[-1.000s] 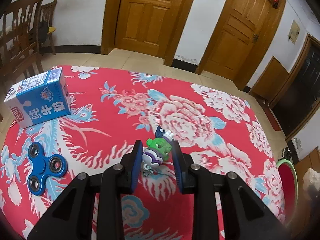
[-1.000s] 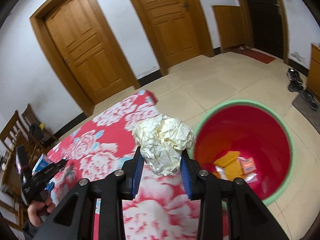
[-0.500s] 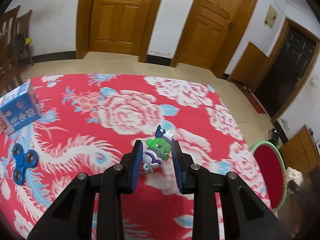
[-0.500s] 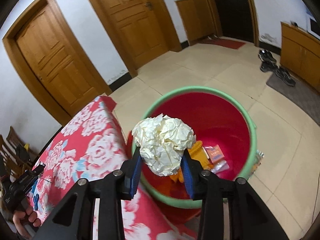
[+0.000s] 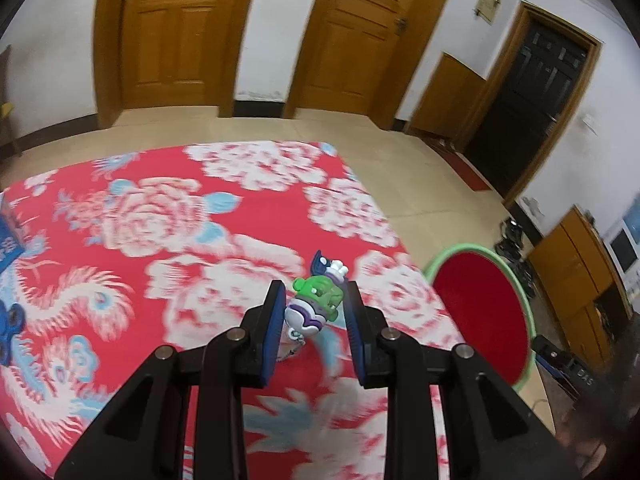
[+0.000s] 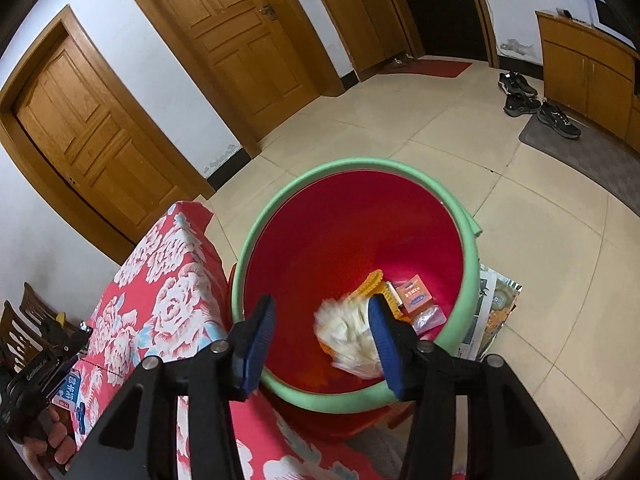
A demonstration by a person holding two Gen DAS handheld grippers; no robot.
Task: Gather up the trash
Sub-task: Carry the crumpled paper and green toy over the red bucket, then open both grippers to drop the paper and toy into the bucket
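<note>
My right gripper [image 6: 320, 320] is open above the red bin with a green rim [image 6: 468, 240]. A crumpled cream paper ball [image 6: 348, 332] is blurred, falling inside the bin beside orange and pink wrappers [image 6: 414, 292]. My left gripper [image 5: 314, 308] is shut on a small green, white and purple toy figure [image 5: 316, 300], held above the red floral tablecloth [image 5: 160, 240]. The bin also shows in the left wrist view [image 5: 480, 312], off the table's right edge.
A blue milk carton [image 5: 8, 240] and a blue fidget spinner [image 5: 8, 328] lie at the table's left edge. Shoes [image 6: 536, 108] and a mat sit on the tiled floor. Wooden doors and cabinets line the walls. Newspaper [image 6: 492, 312] lies beside the bin.
My right gripper moved from the table over the bin and opened, letting go of the paper ball, which drops into the bin. My left gripper carried the toy to the right toward the bin.
</note>
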